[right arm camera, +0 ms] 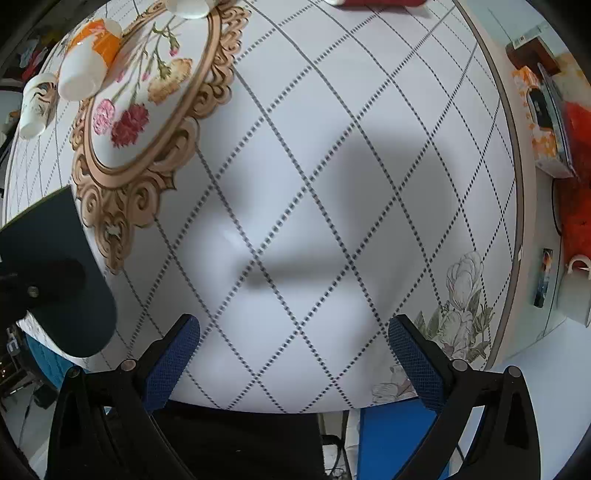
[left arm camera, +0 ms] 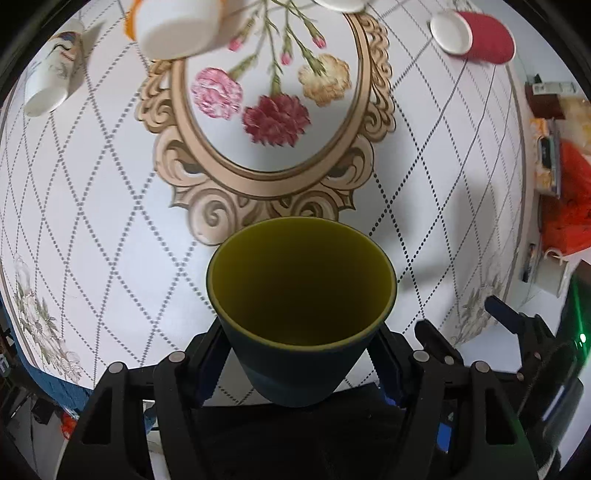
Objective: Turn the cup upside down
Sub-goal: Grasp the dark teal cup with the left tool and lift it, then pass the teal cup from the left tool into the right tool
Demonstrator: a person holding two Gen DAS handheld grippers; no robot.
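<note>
Left wrist view shows the left gripper (left arm camera: 301, 363) clamped on the dark cup (left arm camera: 301, 314), low in frame, lifted with its mouth not yet turned down, while the right gripper (right arm camera: 294, 354) hangs spread, empty.

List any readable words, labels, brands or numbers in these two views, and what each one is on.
None can be read.
The dark cup in the left gripper is unmarked.
The white cup with a bird design and the red cup show no lettering.
The boxes past the table edge are too blurred.
</note>
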